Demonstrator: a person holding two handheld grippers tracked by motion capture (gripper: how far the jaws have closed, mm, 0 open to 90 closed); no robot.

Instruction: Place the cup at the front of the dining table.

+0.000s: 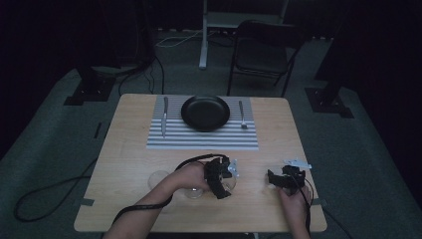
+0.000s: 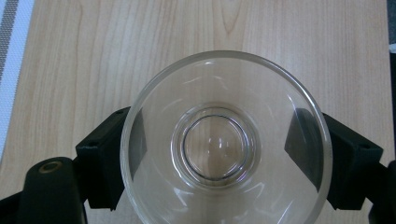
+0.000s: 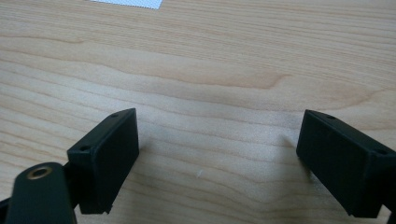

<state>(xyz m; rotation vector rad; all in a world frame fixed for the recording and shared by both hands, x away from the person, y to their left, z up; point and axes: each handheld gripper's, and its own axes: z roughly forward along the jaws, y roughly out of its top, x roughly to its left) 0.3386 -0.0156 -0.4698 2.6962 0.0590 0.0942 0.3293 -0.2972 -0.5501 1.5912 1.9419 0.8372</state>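
Note:
A clear drinking glass [image 2: 219, 144] stands upright on the wooden table [image 2: 140, 46], seen from straight above in the left gripper view. My left gripper [image 2: 224, 149] is shut on it, one black jaw pressing each side of the bowl. In the high view the left gripper [image 1: 221, 180] sits near the table's front middle, over the glass [image 1: 230, 184]. My right gripper [image 1: 272, 179] rests to its right. The right gripper [image 3: 217, 158] is open above bare wood, with nothing between its fingers.
Two more clear glasses [image 1: 158, 179] [image 1: 194, 192] stand left of the held one. A striped placemat [image 1: 199, 140] at the far side carries a black plate [image 1: 205, 113], a knife [image 1: 164, 117] and a fork [image 1: 242, 115]. A folding chair [image 1: 263, 50] stands beyond the table.

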